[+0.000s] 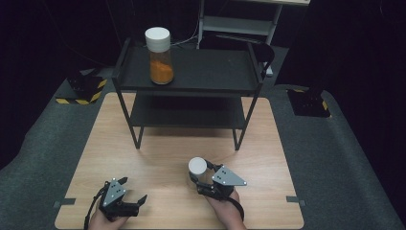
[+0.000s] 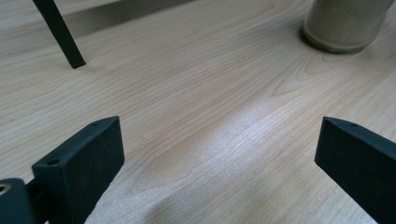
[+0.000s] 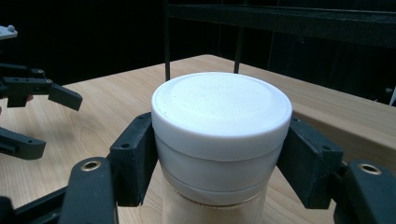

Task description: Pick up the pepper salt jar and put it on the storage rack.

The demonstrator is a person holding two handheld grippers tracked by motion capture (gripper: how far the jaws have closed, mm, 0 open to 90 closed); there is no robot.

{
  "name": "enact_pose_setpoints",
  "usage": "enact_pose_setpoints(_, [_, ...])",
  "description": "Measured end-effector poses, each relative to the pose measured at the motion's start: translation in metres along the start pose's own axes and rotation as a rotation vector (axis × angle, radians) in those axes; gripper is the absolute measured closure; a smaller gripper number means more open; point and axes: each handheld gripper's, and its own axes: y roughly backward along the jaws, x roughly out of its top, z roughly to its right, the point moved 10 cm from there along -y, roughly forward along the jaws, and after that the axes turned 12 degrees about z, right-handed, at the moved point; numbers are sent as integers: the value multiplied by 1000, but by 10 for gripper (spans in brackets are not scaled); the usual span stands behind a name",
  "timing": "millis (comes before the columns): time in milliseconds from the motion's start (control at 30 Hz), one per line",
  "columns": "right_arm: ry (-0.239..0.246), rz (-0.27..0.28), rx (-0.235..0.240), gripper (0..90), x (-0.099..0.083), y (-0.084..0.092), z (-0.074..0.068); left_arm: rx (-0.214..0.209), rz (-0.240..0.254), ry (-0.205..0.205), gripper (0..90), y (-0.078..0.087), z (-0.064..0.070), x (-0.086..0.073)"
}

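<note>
Wood table (image 1: 158,158): R claw (image 1: 197,178) clamped on white-lid jar (image 1: 197,166); L claw (image 1: 133,190) wide, holding nothing.

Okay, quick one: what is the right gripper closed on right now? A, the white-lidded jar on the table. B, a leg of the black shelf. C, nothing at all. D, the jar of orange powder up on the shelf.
A: the right gripper has its jaws pressed on either side of the white-lidded jar, which stands on the table.
</note>
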Motion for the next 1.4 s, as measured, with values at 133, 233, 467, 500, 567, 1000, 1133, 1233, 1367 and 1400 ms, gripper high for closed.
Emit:
enact_pose_setpoints(133, [-14, -1, -11, 336, 1, 1, 1, 0, 0, 4, 17, 0, -1, 0])
enact_pose_setpoints(233, [-20, -8, -12, 336, 2, 0, 1, 2, -4, -1, 17, 0, 0, 0])
enact_pose_setpoints(467, [-16, -16, -33, 337, 3, 3, 3, 5, -3, 2, 17, 0, 0, 0])
enact_pose_setpoints(500, [-18, -16, -38, 337, 3, 4, 5, 5, -3, 2, 17, 0, 0, 0])
enact_pose_setpoints(567, [-18, -13, -47, 337, 4, 6, 6, 3, -3, 4, 17, 0, 0, 0])
enact_pose_setpoints(1000, [-8, 11, -101, 337, 20, 18, 17, -3, -7, -10, 17, 0, 1, 0])
enact_pose_setpoints(1133, [0, 28, -114, 337, 29, 23, 18, -8, -4, 1, 17, 0, 0, 0])
enact_pose_setpoints(1233, [22, 19, -113, 337, 40, 25, 20, -12, -2, 11, 17, 0, -2, 0])
enact_pose_setpoints(1367, [26, 18, -122, 337, 53, 30, 20, -26, -8, 16, 15, 0, -3, 0])
enact_pose_setpoints(1400, [20, 19, -124, 337, 55, 31, 21, -28, -8, 15, 15, -1, -3, 0])
